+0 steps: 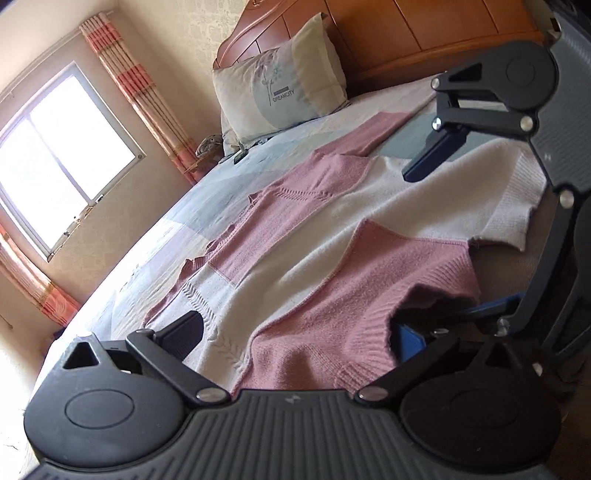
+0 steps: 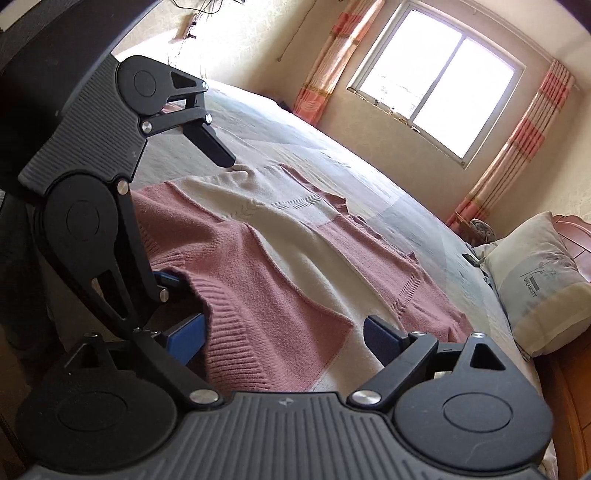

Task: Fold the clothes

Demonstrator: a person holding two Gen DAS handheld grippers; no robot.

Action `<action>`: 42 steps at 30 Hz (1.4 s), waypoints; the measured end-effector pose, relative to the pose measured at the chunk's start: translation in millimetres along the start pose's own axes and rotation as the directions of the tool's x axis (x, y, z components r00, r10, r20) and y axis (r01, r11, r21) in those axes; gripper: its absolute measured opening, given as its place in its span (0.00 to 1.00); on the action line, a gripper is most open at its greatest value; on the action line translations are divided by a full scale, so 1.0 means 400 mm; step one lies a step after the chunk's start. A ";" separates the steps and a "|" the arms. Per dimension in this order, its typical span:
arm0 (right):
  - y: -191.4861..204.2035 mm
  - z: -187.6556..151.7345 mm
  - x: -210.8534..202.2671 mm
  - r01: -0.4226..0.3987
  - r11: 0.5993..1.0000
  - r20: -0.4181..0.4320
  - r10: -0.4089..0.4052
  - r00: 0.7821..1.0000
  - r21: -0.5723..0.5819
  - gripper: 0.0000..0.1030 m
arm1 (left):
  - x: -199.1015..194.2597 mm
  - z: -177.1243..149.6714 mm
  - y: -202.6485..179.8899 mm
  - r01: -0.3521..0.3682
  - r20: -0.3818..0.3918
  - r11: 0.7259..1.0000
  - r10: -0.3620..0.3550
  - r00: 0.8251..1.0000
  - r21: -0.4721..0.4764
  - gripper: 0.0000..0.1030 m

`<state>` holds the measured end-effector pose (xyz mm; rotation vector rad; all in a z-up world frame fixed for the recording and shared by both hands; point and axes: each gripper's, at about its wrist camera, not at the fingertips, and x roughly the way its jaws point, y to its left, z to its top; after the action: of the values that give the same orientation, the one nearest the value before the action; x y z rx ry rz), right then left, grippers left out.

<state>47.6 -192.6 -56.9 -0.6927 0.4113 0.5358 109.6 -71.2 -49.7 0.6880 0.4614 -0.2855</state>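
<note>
We note a pink and cream knit sweater (image 1: pixel 332 236) lying spread on the bed (image 1: pixel 207 192), its ribbed pink hem nearest both cameras and the rest of it running away toward the pillow (image 1: pixel 273 88) and the wooden headboard (image 1: pixel 424 33). Our left gripper (image 1: pixel 295 332) sits low at the hem edge with its jaws wide: one finger rests on the cream part at the left of its view, while the other is tucked beneath the lifted pink ribbing, blue pad showing under the fold. We see no closure on the cloth. Our right gripper (image 2: pixel 284 332) is likewise wide, one blue-padded finger beside the raised pink hem at the left of its view, the other out over the cream panel to the right. The two grippers lie close together at the same corner of the hem; each shows in the other's camera, its far finger hanging above the sweater. The hem is rumpled and lifted there; the rest lies mostly flat. A window (image 2: pixel 439 74) with striped pink curtains (image 2: pixel 513 147) stands across the room.
</note>
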 end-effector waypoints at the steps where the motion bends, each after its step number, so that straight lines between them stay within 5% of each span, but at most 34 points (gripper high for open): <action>1: 0.012 -0.004 0.013 0.019 0.999 -0.012 -0.019 1.000 -0.026 0.92 | -0.002 -0.002 0.002 -0.001 -0.002 1.000 0.001 1.000 -0.003 0.99; 8: 0.064 -0.021 0.072 0.129 0.982 -0.043 -0.136 0.990 -0.137 0.79 | 0.000 -0.056 -0.038 -0.009 -0.063 0.995 0.016 0.998 0.103 0.99; 13: 0.034 -0.010 0.054 0.118 0.990 -0.025 -0.120 0.992 -0.072 0.34 | 0.004 -0.083 -0.106 -0.038 -0.067 0.966 0.057 0.996 0.255 0.99; 15: 0.021 -0.005 0.046 0.110 0.993 -0.018 -0.111 0.994 -0.044 0.25 | 0.015 -0.084 -0.120 -0.080 -0.062 0.950 0.103 0.993 0.301 0.99; 21: -0.014 0.005 0.023 0.088 0.996 0.002 -0.088 0.996 0.032 0.24 | 0.051 -0.108 -0.131 -0.247 -0.059 0.858 0.305 0.951 0.450 1.00; 29: -0.007 -0.015 0.019 0.084 0.996 -0.011 -0.084 0.996 0.034 0.24 | 0.044 -0.151 -0.124 -0.305 -0.086 0.787 0.410 0.908 0.536 0.99; 31: -0.008 -0.017 0.021 0.082 0.996 -0.013 -0.082 0.997 0.036 0.24 | 0.041 -0.156 -0.113 -0.299 -0.096 0.801 0.402 0.910 0.519 0.86; 34: -0.011 -0.015 0.021 0.058 0.998 -0.015 -0.057 0.998 0.030 0.24 | 0.031 -0.145 -0.097 -0.259 -0.097 0.840 0.343 0.934 0.478 0.34; 36: -0.011 -0.014 0.020 0.032 0.999 -0.019 -0.031 0.999 0.020 0.24 | 0.024 -0.142 -0.094 -0.216 -0.080 0.843 0.291 0.953 0.493 0.25; 38: -0.012 -0.012 0.018 0.006 1.000 -0.022 -0.005 1.000 0.011 0.18 | 0.016 -0.145 -0.096 -0.154 -0.093 0.840 0.235 0.967 0.521 0.05; 42: -0.013 -0.009 0.015 -0.047 0.999 -0.030 0.047 0.998 -0.009 0.09 | -0.007 -0.153 -0.082 -0.046 -0.126 0.825 0.141 0.982 0.563 0.04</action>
<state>54.9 -196.3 -60.0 -0.7021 0.4541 0.5723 74.8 -54.5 -107.7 1.3161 0.5011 -0.2732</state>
